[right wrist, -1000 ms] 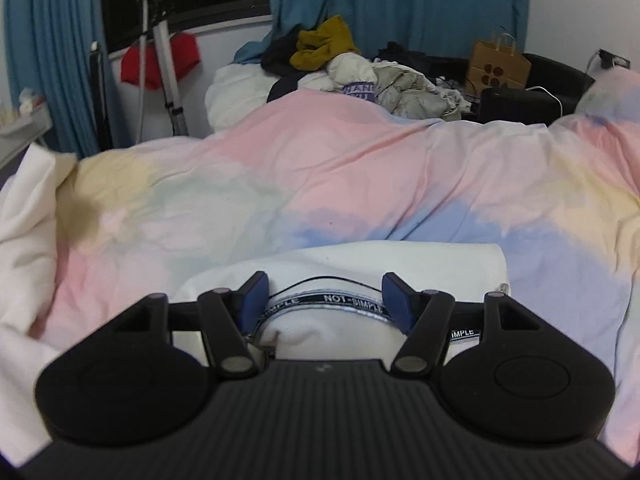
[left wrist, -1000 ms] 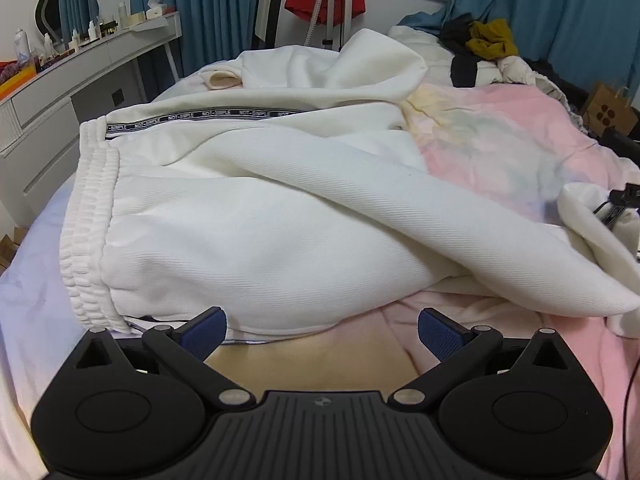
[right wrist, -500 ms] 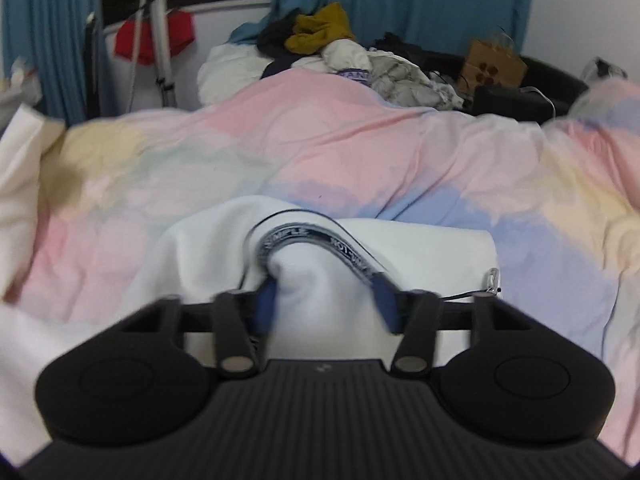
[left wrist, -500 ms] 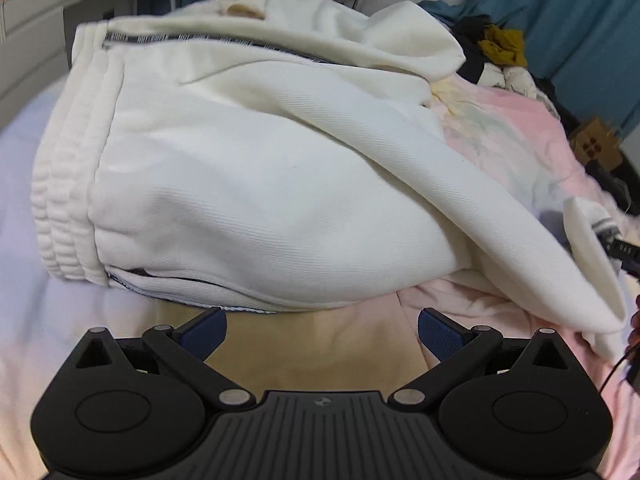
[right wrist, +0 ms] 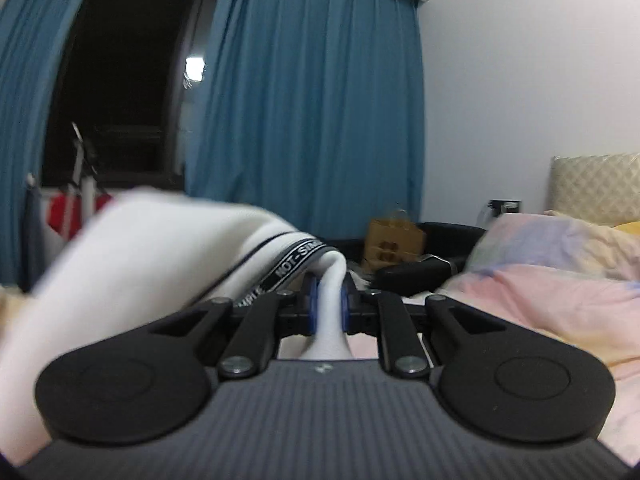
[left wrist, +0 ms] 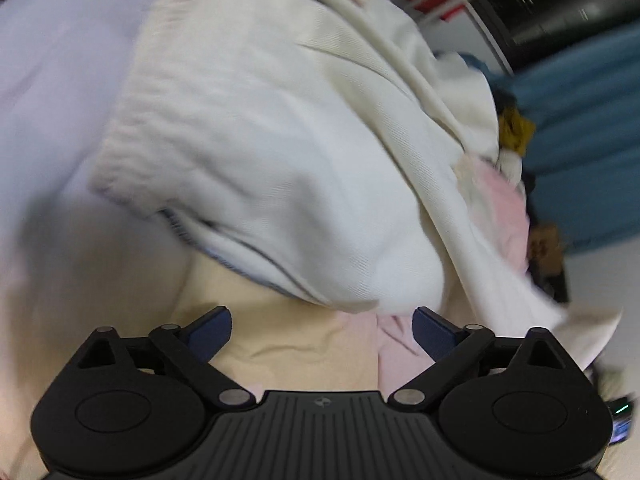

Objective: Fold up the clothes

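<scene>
Two grippers differ: the right gripper [right wrist: 328, 308] has its fingers clamped on the white garment's [left wrist: 280, 152] taped hem, while the left gripper [left wrist: 322, 330], fingers apart, sits nearer the garment's bulk at twelve o'clock on the bed [left wrist: 304, 344].

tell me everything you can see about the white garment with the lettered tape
The white garment looks like thick, soft knit with a ribbed cuff or hem and a dark tape printed in white letters. It lies bunched on the pastel bedding. The right gripper is shut on a lifted fold beside the tape; the open left gripper stands short of it.
</scene>
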`<state>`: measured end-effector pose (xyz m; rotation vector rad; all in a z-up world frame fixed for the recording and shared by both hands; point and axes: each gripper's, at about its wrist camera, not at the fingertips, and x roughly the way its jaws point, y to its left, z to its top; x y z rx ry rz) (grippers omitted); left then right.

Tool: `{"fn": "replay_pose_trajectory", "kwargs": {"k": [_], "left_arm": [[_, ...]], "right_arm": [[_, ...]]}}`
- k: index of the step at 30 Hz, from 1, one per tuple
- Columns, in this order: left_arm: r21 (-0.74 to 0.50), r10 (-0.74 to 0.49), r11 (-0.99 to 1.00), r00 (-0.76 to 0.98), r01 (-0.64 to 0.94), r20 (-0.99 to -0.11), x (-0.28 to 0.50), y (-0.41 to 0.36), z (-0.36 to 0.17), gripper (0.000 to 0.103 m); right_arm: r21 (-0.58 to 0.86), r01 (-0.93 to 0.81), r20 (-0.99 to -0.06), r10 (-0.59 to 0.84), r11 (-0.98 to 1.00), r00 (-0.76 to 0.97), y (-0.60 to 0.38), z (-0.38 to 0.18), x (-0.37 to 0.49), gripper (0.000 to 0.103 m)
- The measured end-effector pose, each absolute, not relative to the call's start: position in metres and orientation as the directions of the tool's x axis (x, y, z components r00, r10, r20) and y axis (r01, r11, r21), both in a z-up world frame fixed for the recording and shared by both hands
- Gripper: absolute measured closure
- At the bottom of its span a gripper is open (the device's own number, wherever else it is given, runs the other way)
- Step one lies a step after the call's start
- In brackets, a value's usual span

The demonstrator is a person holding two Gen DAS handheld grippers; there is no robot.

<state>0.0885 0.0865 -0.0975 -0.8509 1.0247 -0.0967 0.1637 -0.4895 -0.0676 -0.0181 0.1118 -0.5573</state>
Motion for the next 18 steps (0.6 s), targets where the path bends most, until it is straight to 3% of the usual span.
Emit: {"fn": "replay_pose_trajectory", "kwargs": {"k": [3,6,8,12,13,15,17,18], "left_arm": [[-0.682,-0.453,0.643,0.545,-0.348,-0.706,0.087,0.101,-0.107,0.011],[-0.725,-0.478,0.571,0.562,-0.386,-0.675,0.087,0.113,-0.115,0.011],[-0.748,-0.481,0.534,0.586,-0.395,-0.652,0.087,0.119,-0.118,0.011],[-0.778,-0.469,0.455,0.627,-0.433,-0.623,0.085,0.130,-0.125,0.012],[-0.784,-0.466,0.437,0.634,-0.441,-0.617,0.085,0.132,-0.127,0.013],[-0.789,-0.455,0.415,0.647,-0.454,-0.612,0.086,0.135,-0.131,0.017],[-0.782,-0.432,0.409,0.655,-0.470,-0.620,0.090,0.137,-0.133,0.023],[-0.776,-0.420,0.416,0.657,-0.475,-0.627,0.093,0.137,-0.134,0.032]], "right_arm": [[0.082,0.552,-0.287,-0.511,0.830,0.810,-0.515,-0.081,0.162,0.086],[0.355,0.616,-0.481,-0.427,0.703,0.766,-0.552,-0.091,0.140,0.086],[0.511,0.643,-0.537,-0.372,0.570,0.757,-0.572,-0.097,0.117,0.085],[0.556,0.660,-0.536,-0.388,0.506,0.750,-0.568,-0.088,0.079,0.082],[0.568,0.640,-0.507,-0.393,0.517,0.767,-0.563,-0.082,0.073,0.078],[0.596,0.587,-0.440,-0.389,0.548,0.810,-0.554,-0.071,0.065,0.050],[0.608,0.527,-0.386,-0.360,0.593,0.850,-0.545,-0.065,0.066,0.029],[0.609,0.498,-0.372,-0.333,0.618,0.867,-0.540,-0.064,0.071,0.026]]}}
